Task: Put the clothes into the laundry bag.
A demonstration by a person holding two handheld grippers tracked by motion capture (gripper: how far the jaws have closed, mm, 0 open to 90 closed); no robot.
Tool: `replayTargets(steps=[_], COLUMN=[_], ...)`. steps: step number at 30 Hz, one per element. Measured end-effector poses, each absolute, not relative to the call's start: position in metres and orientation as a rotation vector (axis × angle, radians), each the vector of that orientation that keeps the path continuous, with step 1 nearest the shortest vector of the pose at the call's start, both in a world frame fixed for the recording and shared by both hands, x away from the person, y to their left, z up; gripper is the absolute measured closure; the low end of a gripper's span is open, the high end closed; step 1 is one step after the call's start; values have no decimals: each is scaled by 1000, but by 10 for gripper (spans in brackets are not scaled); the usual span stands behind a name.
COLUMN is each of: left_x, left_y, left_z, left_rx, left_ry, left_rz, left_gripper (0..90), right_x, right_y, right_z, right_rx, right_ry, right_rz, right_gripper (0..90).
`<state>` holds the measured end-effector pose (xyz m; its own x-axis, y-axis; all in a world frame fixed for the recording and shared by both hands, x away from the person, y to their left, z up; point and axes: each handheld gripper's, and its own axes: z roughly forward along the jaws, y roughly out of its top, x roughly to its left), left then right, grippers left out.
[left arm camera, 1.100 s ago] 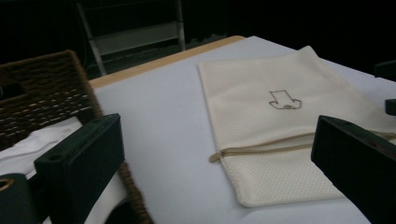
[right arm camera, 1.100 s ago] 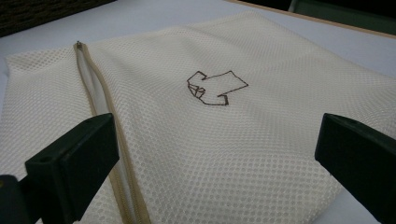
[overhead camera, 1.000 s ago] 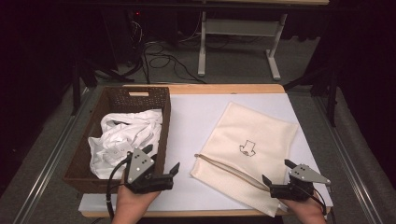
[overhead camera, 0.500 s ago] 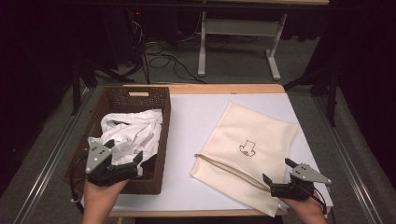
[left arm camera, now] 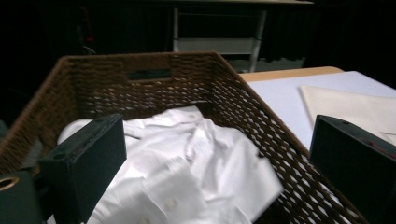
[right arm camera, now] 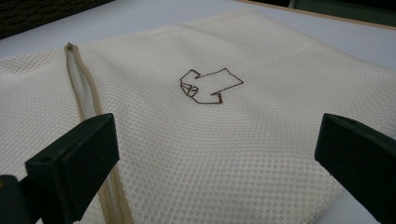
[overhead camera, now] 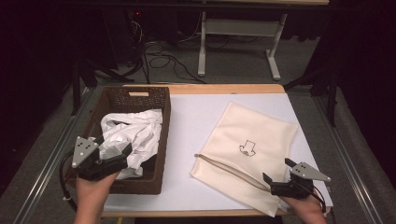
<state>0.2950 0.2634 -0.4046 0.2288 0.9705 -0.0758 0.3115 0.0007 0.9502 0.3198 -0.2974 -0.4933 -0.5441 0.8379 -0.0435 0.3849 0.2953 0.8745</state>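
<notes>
From the high view we see the left gripper (overhead camera: 122, 155) spread over the white shirt (overhead camera: 133, 133) in the wicker basket (overhead camera: 161, 154) at left, and the right gripper (overhead camera: 278, 179) spread at the near corner of the mesh bag (overhead camera: 252, 154).

In the left gripper view, we judge the shirt (left arm camera: 187, 172) is about to be picked: next, lower and close. Its near edge blurs.

In the right gripper view, the zipper (right arm camera: 86, 105) runs off the near edge; whether it's open is unclear.
</notes>
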Motion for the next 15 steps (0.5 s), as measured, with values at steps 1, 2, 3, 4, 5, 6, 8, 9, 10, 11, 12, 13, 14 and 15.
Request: replayTargets(steps=[1, 2, 3, 4, 5, 6, 8, 9, 10, 11, 12, 13, 14, 15], left_x=[300, 300, 314, 314, 329, 329, 341, 349, 351, 355, 355, 364, 368, 370], left_y=[263, 263, 265, 265, 268, 268, 271, 271, 270, 269, 269, 268, 268, 270], left_z=[-404, -404, -404, -404, -405, -405, -409, -413, -414, -414, -414, -414, -414, -414], left_rx=[1503, 1503, 1522, 1522, 1533, 1533, 1553, 1598, 1616, 1647, 1647, 1741, 1788, 1803], left_ry=[1265, 1265, 1268, 1268, 1293, 1293, 1320, 1344, 1350, 1364, 1364, 1359, 1366, 1374], left_rz=[854, 854, 864, 864, 869, 869, 862, 838, 820, 782, 782, 755, 763, 760], left_gripper=[58, 65, 66, 71, 75, 75, 79, 79, 78, 69, 54, 44, 26, 23], right_x=[320, 321, 321, 321, 321, 321, 321, 322, 322, 321, 321, 321, 321, 321], right_y=[-297, -297, -297, -297, -297, -297, -297, -297, -297, -296, -296, -297, -297, -297], right_z=[-493, -494, -494, -494, -495, -496, -497, -498, -498, -498, -498, -498, -498, -499], right_rx=[1090, 1080, 1077, 1077, 1092, 1085, 1084, 1082, 1085, 1091, 1091, 1086, 1090, 1095], right_ry=[2066, 2068, 2071, 2071, 2075, 2082, 2086, 2092, 2093, 2091, 2091, 2092, 2091, 2093], right_rz=[1190, 1189, 1186, 1186, 1189, 1186, 1182, 1180, 1181, 1182, 1182, 1186, 1191, 1191], right_gripper=[3, 3, 3, 3, 3, 4, 6, 6, 6, 7, 7, 8, 9, 9])
